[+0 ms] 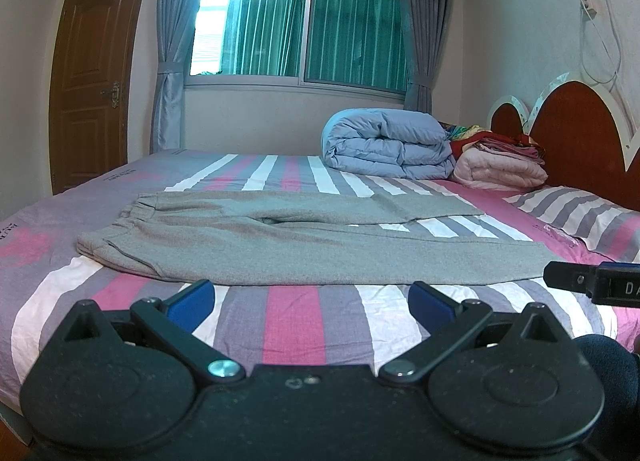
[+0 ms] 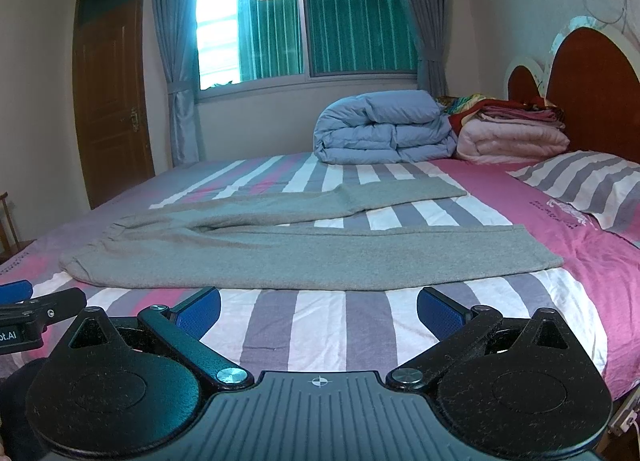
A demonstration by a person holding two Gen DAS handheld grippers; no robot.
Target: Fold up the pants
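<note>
We hold both grippers low over the near edge of the bed (image 1: 304,317), side by side, pointing across it toward the window (image 1: 304,25). Our left gripper (image 1: 312,301) has its blue pads spread wide apart with nothing between them, only striped sheet below. Our right gripper (image 2: 318,311) is spread just as wide and also holds nothing.

The grey pants (image 1: 256,249) lie flat on the sheet just beyond the fingertips of both grippers, untouched. The elastic waistband sits to the left, and the two legs run to the right, parting slightly so a wedge of sheet shows between them.

Farther back, a folded blue quilt (image 1: 388,149) rests beside a stack of pink bedding (image 1: 500,169) near the red headboard (image 1: 576,141). A striped pillow (image 2: 592,189) lies at the right.
</note>
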